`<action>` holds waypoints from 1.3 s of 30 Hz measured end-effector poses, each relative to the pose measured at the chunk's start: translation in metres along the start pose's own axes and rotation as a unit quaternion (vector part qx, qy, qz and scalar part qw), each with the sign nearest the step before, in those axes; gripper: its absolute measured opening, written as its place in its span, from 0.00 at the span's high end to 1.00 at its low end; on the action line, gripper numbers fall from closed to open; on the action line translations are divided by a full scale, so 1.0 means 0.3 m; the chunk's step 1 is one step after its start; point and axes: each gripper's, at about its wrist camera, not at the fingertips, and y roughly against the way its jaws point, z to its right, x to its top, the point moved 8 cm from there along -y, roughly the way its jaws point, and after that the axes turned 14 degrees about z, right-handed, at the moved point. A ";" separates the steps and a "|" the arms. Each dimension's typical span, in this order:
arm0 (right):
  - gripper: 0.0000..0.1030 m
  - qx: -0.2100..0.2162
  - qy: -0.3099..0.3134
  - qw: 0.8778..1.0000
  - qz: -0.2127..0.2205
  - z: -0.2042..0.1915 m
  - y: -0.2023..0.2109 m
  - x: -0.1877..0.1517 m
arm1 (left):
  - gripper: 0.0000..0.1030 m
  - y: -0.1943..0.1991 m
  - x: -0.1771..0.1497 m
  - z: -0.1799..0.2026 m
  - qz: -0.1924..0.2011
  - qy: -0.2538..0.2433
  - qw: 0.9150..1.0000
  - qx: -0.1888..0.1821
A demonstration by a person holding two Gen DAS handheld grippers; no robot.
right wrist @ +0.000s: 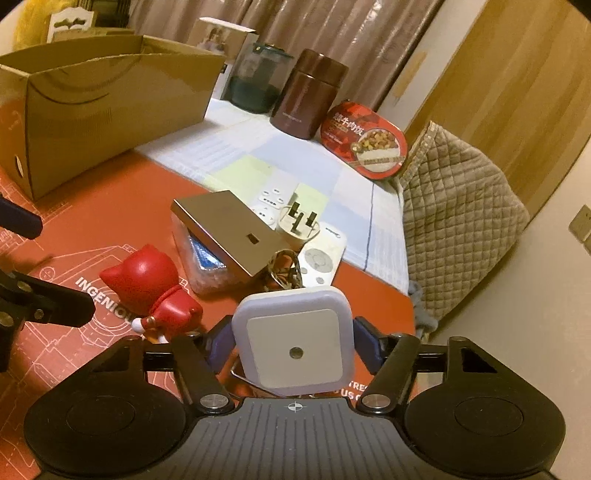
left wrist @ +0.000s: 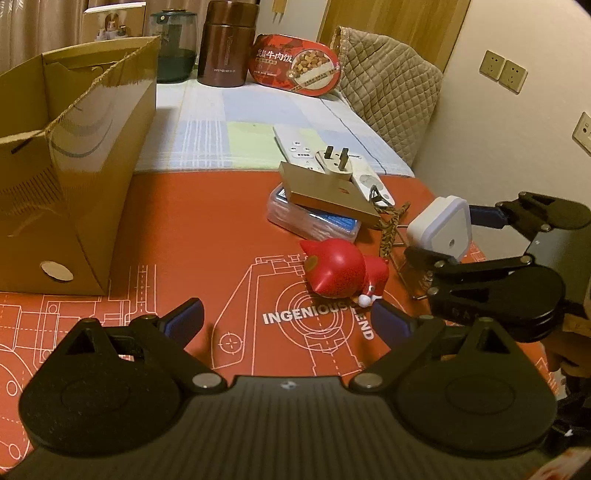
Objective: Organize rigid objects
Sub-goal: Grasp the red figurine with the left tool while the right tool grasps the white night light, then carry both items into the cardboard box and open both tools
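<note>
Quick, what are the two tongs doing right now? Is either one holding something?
Left tongs: open, holding nothing; the red toy figure lies just ahead.
Right tongs: around the white square night light; whether the pads press it cannot be told.

Dim, warm light fills the room; cream wall [left wrist: 498,140] carries socket plates [left wrist: 503,72], a wooden door [right wrist: 517,92] stands beside it, beige curtains [right wrist: 332,26] hang behind, and a quilted chair cover [right wrist: 458,221] sits at the surface's edge

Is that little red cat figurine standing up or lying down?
Lying down. The glossy red cat figurine rests on its side on the orange printed mat, ears pointing sideways rather than up.
</note>
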 end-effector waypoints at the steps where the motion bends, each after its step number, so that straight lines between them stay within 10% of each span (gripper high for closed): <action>1: 0.40 -0.002 0.000 1.000 0.004 0.001 0.002 0.004 | 0.08 -0.003 -0.002 -0.001 0.000 -0.001 1.000 0.000; 17: 0.40 -0.034 -0.223 0.972 0.059 0.216 0.093 0.102 | 0.15 -0.134 0.015 0.157 0.044 -0.063 0.997 -0.001; 25: 0.40 -0.038 -0.245 0.967 0.055 0.229 0.112 0.079 | 0.37 -0.189 -0.009 0.209 0.032 -0.124 0.992 0.017; 39: 0.40 0.003 -0.263 0.962 0.078 0.168 0.144 0.159 | 0.38 0.013 -0.026 0.070 0.018 -0.117 0.993 0.011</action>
